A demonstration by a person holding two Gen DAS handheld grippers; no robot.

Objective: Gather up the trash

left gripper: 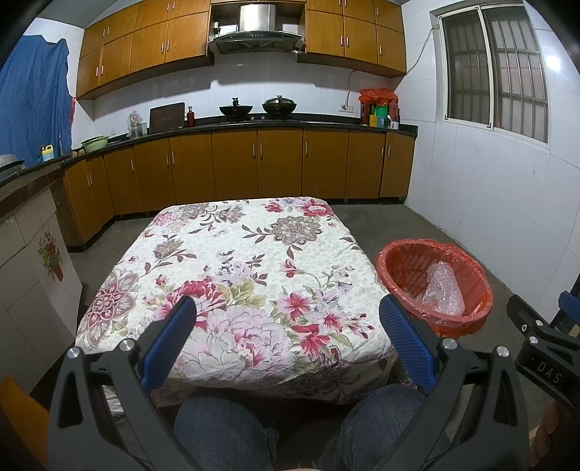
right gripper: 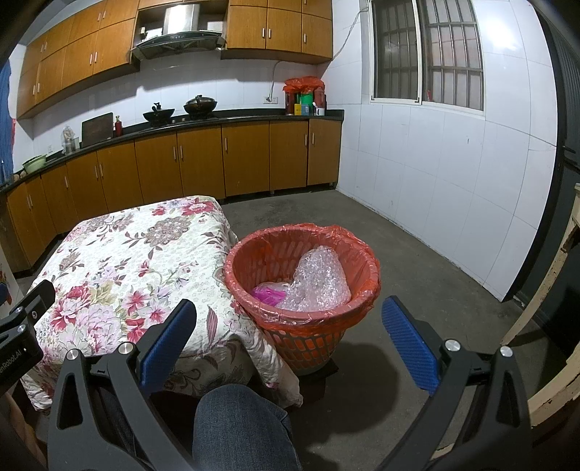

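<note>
So both grippers are spread wide and holding nothing: left gripper point(left gripper: 286, 315) hangs over the near edge of the floral tablecloth point(left gripper: 232, 261), right gripper point(right gripper: 290, 319) sits near the red-lined trash basket point(right gripper: 302, 315). Bubble wrap point(right gripper: 319, 279) and a pink wrapper point(right gripper: 268, 291) lie inside the basket, right of the table, probably parked there for easy drops. Looks basically done.

You are in a home kitchen: ahead of your grippers run wooden cabinets point(left gripper: 253, 163) under a dark countertop point(left gripper: 290, 121), two woks point(left gripper: 279, 104) beneath a range hood point(left gripper: 253, 34), white tiled walls point(right gripper: 435, 163), and a floral-clothed table point(left gripper: 235, 271) close by.
</note>
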